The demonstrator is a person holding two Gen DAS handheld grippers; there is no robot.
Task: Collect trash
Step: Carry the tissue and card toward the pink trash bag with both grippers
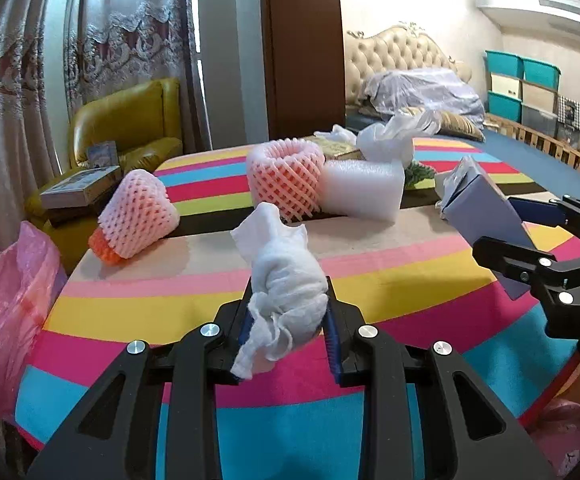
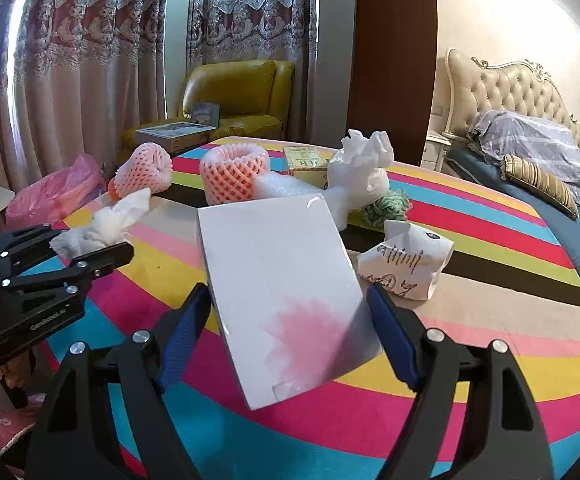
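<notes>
Left hand-held gripper (image 1: 288,312) clamped on crumpled white tissue wad (image 1: 286,280) above striped desk (image 1: 389,280), right hand-held gripper (image 2: 290,312) clamped on flat white cardboard box (image 2: 282,280) — loose tissue tail could slip out.

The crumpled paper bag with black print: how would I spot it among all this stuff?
Start at the striped table. On its right part, beside the white box held in the right gripper, sits the paper bag. It alone bears black lettering; the other white things nearby are plain.
</notes>
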